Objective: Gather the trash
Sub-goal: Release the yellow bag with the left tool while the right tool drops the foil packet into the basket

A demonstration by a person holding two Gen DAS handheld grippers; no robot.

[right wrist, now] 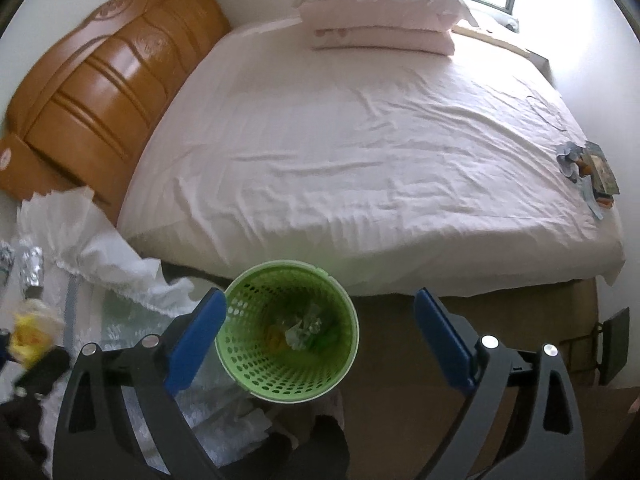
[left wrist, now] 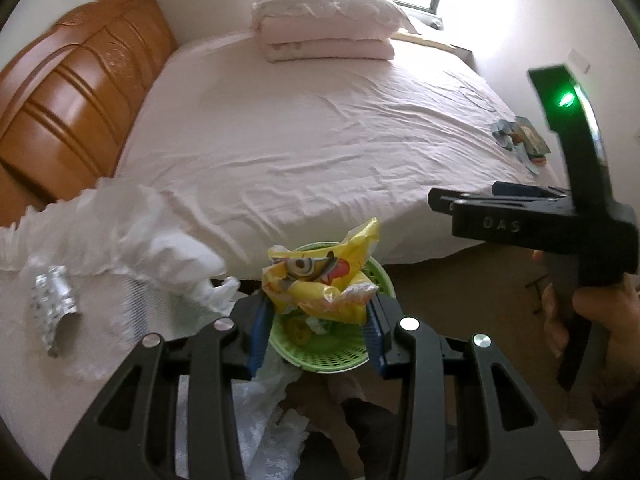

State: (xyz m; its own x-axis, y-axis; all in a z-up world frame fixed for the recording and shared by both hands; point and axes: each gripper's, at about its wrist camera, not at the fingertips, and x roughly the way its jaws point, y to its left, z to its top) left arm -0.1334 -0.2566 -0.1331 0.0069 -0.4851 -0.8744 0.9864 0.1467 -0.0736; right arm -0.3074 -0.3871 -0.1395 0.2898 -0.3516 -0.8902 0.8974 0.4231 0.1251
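Below, the left gripper [left wrist: 318, 320] has its jaws clamped on a crumpled yellow wrapper [left wrist: 320, 280] above the green basket [right wrist: 286, 330], while the right gripper [right wrist: 320, 340] jaws stand wide apart, empty.

The letters "DAS" (raised, black on black) stand on the right tongs [left wrist: 440, 200].

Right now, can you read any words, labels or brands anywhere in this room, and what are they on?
"DAS": raised letters on the black right gripper, seen from the left wrist.
Yellow wrapper in the left gripper: cartoon print, any lettering too crumpled to read.
Packets on the bed: too small to read.
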